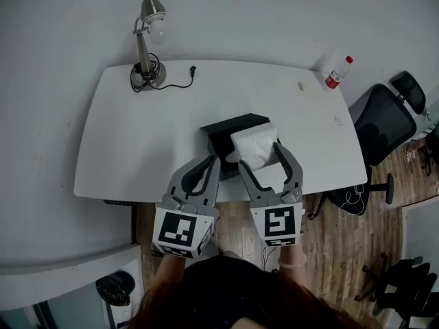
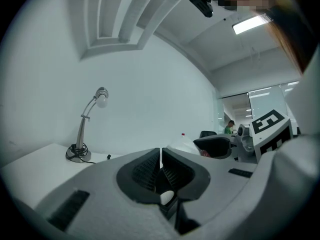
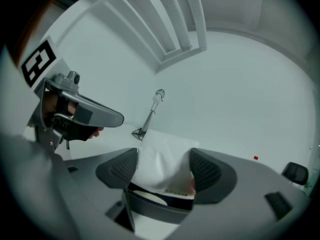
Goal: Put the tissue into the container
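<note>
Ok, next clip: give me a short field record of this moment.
container: black, middle of the white table
tissue: white, over the container's right end
right gripper: jaws clamped on the tissue
left gripper: jaws shut, empty, at the container's near edge
also on table: desk lamp, red-capped bottle

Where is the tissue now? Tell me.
Head view, centre: the tissue is clamped in the right gripper, at the black container near the table's front edge.
</note>
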A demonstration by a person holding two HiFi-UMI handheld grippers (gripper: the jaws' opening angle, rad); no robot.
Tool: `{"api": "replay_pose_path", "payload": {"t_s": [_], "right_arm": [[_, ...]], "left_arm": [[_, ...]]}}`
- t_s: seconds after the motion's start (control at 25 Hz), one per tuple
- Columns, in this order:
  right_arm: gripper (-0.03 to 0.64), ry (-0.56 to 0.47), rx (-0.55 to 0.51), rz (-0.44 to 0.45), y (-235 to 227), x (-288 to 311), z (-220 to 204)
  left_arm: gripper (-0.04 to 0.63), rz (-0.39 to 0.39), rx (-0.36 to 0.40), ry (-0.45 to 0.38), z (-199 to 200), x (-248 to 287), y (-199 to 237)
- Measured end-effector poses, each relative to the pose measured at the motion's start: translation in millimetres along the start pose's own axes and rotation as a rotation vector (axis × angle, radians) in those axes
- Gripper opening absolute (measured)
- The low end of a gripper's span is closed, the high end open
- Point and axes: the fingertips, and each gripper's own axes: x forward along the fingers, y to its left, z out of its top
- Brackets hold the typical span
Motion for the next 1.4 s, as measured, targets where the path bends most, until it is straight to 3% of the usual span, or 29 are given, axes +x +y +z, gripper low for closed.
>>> {"api": "replay_pose_path", "payload": {"t_s": [1.4], "right_arm": [[0.348, 0.286, 0.074, 0.164, 29.0, 75.0, -85.9]], "left_arm": [[0.037, 0.048, -0.110, 0.093, -46.0, 34.0, 41.5]]}}
